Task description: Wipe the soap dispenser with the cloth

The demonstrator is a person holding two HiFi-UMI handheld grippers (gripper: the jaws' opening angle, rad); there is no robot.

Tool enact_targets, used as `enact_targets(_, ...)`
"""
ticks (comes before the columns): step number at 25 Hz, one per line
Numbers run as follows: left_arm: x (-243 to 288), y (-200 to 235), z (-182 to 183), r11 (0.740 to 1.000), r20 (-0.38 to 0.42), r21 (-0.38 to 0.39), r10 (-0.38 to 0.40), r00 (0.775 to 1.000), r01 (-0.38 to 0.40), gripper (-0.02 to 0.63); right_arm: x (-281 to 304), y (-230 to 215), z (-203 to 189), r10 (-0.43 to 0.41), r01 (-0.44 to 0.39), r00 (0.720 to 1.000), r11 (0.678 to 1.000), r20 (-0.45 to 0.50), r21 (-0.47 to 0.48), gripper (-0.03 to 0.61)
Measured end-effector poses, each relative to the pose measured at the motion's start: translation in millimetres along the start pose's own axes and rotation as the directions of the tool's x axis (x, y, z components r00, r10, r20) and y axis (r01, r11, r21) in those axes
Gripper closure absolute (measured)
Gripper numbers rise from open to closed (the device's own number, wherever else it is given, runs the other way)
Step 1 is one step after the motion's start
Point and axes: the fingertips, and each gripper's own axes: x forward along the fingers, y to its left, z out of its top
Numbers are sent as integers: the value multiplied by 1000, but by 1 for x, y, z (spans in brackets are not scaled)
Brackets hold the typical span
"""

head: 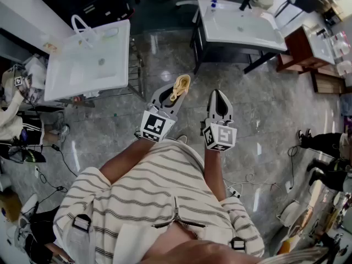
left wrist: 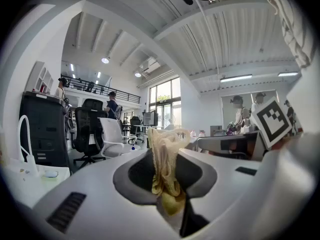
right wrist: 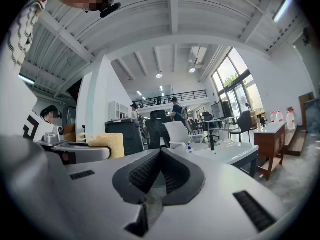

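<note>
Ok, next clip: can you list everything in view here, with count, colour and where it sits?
cloth: one, yellow, pinched in the left gripper's jaws
sink units: two, white, one ahead on the left, the other ahead on the right
small bottle: one, blue-topped, at the left end of the right-hand unit; too small to tell whether it is the soap dispenser
wooden cabinet: one, brown, right of the right-hand unit
office chairs: several, black and white, further back in the room
floor: grey, glossy tiles
left gripper: white, held out level, jaws shut on the cloth
right gripper: white, beside it, jaws shut, empty
</note>
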Motion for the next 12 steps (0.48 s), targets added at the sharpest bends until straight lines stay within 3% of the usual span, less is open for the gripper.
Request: enact_targets(12, 5, -44, -8, 999, 12, 1, 42, 999, -42, 529, -25, -26, 3, 74, -74, 997, 997, 32, 5, 578)
